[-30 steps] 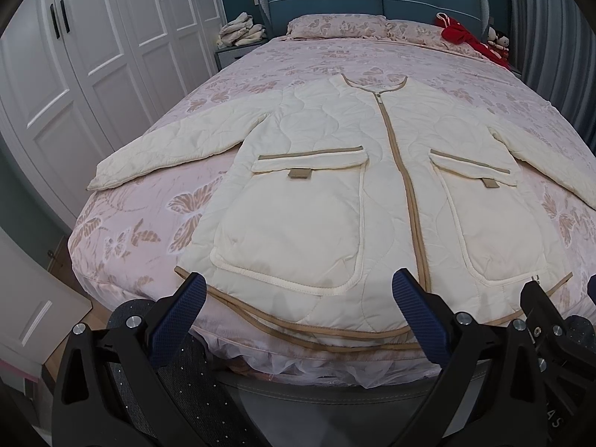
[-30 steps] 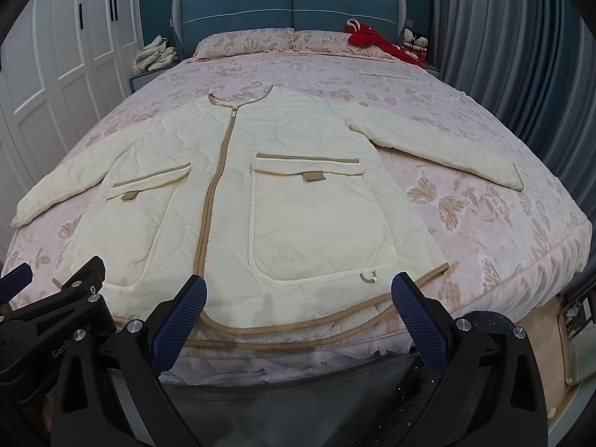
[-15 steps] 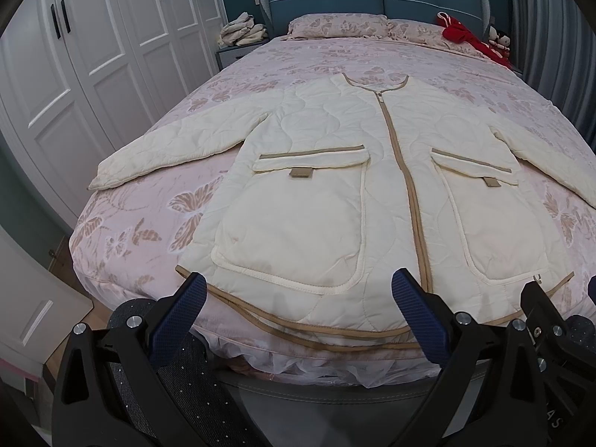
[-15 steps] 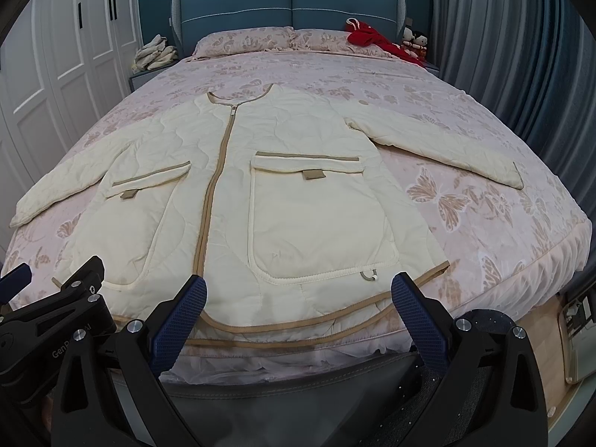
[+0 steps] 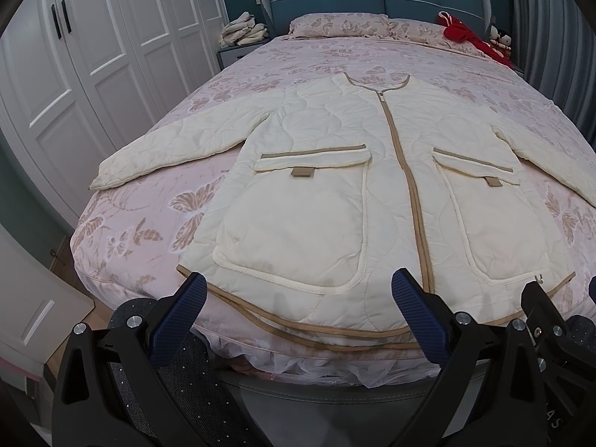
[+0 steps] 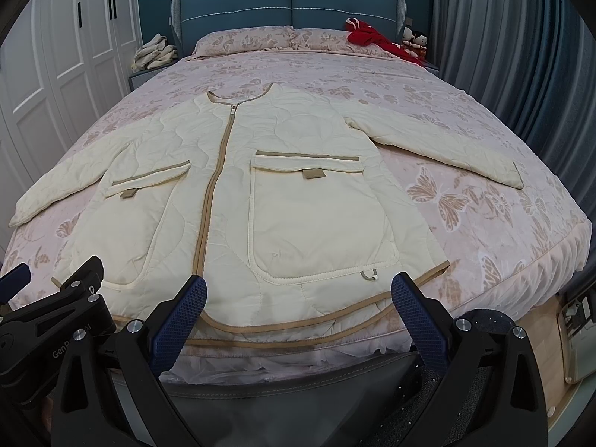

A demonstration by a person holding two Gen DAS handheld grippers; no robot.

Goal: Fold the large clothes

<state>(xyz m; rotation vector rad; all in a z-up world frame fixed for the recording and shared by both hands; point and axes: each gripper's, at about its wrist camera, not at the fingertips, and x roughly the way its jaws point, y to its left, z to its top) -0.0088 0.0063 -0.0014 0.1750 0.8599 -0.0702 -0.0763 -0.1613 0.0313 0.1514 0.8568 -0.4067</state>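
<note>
Cream quilted fabric with tan trim makes up the jacket [image 5: 335,193], which is spread flat, front side up and zipped closed, across the lower half of the bed [image 5: 156,223]. Both sleeves are stretched outward to the sides, and two large flap pockets are seen on either side of the tan zipper [image 5: 406,186]. The hem lies along the foot edge of the bed, just beyond the fingertips of both tools.

The left tool [image 5: 298,309] is held wide open, with nothing between its blue-padded fingers [image 5: 178,316]; it is positioned just short of the hem, in front of the left pocket. The right tool [image 6: 298,309] is likewise spread wide and grips nothing, placed before the hem below the right pocket. Each tool is partly visible at the edge of the other's view.

At the headboard end, patterned pillows [image 6: 242,39] and a red item [image 6: 368,37] are seen. A white wardrobe [image 5: 93,56] stands along one side and a grey curtain [image 6: 503,56] along the other.
</note>
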